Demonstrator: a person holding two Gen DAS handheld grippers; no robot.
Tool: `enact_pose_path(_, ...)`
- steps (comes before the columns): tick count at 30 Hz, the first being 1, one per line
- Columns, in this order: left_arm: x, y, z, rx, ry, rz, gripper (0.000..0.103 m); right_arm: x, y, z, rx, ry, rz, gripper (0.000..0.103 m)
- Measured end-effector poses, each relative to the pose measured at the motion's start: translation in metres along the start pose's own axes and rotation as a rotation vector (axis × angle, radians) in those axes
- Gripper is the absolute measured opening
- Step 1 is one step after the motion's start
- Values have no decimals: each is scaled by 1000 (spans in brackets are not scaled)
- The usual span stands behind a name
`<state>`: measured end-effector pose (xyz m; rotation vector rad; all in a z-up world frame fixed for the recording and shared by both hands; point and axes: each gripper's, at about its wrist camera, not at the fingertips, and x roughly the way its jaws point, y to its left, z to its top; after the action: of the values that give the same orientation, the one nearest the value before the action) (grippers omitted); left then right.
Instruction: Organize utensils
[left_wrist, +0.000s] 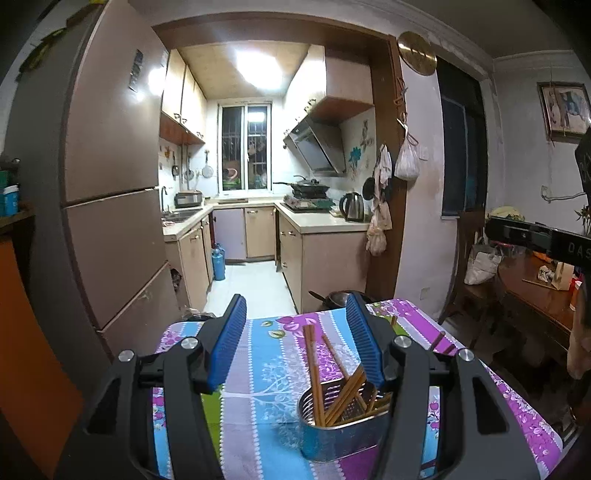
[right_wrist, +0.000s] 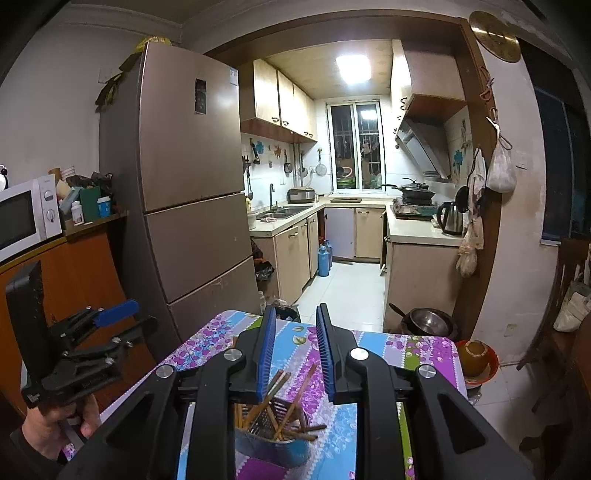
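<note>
A metal utensil holder (left_wrist: 340, 432) stands on the floral tablecloth (left_wrist: 258, 387), with several wooden chopsticks (left_wrist: 317, 373) leaning in it. My left gripper (left_wrist: 297, 325) is open and empty, raised above the table; the holder sits below its right finger. Two more chopsticks (left_wrist: 439, 341) lie on the cloth beyond that finger. In the right wrist view the holder (right_wrist: 273, 439) with chopsticks (right_wrist: 295, 398) sits just below my right gripper (right_wrist: 295, 332), which is partly open and empty. The left gripper (right_wrist: 110, 325) shows at the left, held by a hand.
The small table's far edge (right_wrist: 332, 325) faces the kitchen doorway. A tall fridge (right_wrist: 184, 184) stands left, a microwave (right_wrist: 26, 214) on an orange cabinet further left. Metal bowls (right_wrist: 428, 321) and a bowl on a red stool (right_wrist: 476, 358) sit beyond the table. A wooden table (left_wrist: 535, 291) is right.
</note>
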<state>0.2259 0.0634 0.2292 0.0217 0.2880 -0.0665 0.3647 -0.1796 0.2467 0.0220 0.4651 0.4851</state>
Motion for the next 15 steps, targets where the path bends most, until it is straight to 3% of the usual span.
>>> enact_pose_path(6, -38, 6, -15, 18, -41, 41, 64, -33, 4, -17, -12, -34, -3, 32)
enact_pose_path(9, -60, 12, -26, 3, -75, 58, 79, -59, 8, -32, -20, -77, -2, 43)
enact_pose_path(11, -74, 15, -35, -4, -102, 77, 96, -76, 12, -44, -30, -113, -7, 63)
enact_pose_path(15, -106, 13, -64, -19, -181, 136, 98, -110, 25, -79, -60, -176, -20, 87)
